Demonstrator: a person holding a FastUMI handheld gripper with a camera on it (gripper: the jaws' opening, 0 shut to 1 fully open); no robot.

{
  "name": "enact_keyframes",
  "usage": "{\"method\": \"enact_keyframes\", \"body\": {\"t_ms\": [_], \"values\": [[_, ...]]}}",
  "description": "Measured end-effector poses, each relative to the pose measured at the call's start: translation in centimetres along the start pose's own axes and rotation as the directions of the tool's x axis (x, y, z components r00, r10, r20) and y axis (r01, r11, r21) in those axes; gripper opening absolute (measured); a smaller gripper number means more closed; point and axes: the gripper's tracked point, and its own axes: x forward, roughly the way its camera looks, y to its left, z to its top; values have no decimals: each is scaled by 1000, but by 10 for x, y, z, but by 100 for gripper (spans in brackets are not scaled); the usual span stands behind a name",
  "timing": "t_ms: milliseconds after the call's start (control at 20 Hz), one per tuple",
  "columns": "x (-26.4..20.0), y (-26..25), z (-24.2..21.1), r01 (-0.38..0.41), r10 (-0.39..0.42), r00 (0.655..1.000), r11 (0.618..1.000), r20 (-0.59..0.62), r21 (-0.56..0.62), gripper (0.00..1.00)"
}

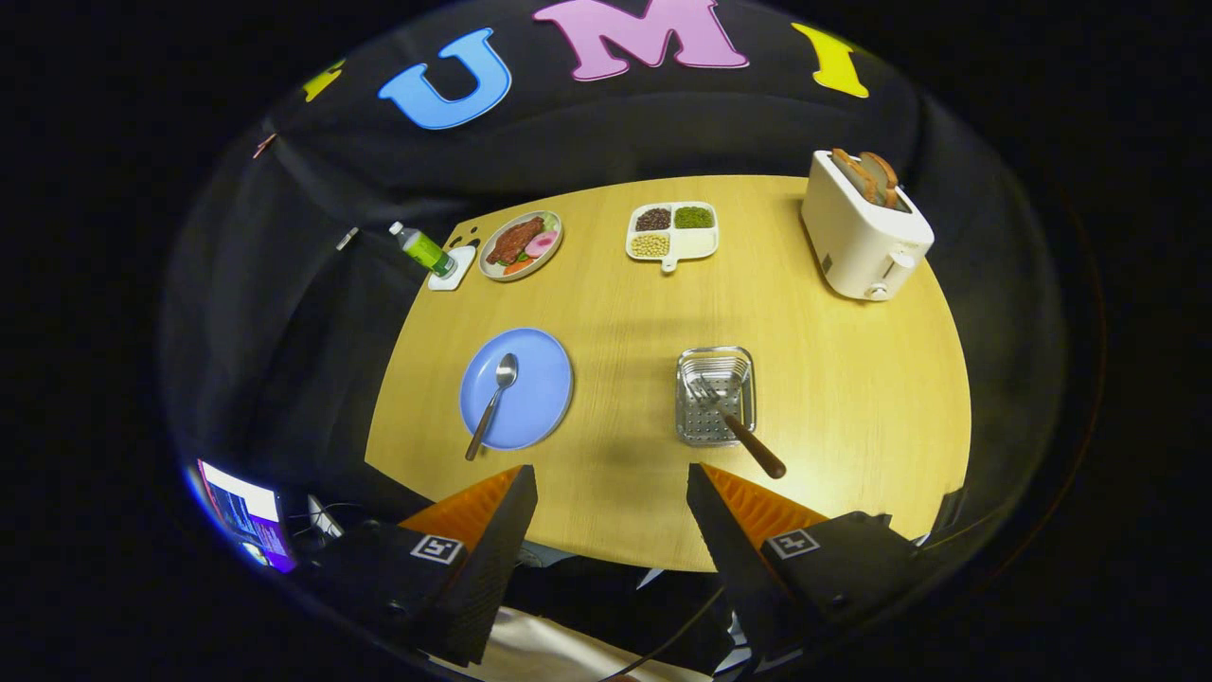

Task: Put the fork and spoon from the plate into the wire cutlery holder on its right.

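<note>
Fork [734,421] already sits tines-down in the wire cutlery holder [716,395], handle sticking out toward the gripper [611,511], whose fingers are spread wide w/ nothing between them. Spoon [492,403] is left on the blue plate [530,379], handle overhanging the rim. Risks, prob.: thin handle slips from the pinch, plate skids on the table [833,398], or spoon knocks the fork handle going in.

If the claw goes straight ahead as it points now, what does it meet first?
Probably bare round wooden table: the open claw aims between the blue plate and the wire cutlery holder. Depth is unclear.
</note>
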Motion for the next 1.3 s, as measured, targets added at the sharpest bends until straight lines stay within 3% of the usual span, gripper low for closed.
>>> {"method": "enact_keyframes", "body": {"t_ms": [450,1100,1300], "values": [[52,69,9,-53,48,996,997,-77,-59,100],[191,161,-31,-94,63,972,987,-227,-128,100],[226,169,-32,-71,37,971,988,-236,-135,99]]}}
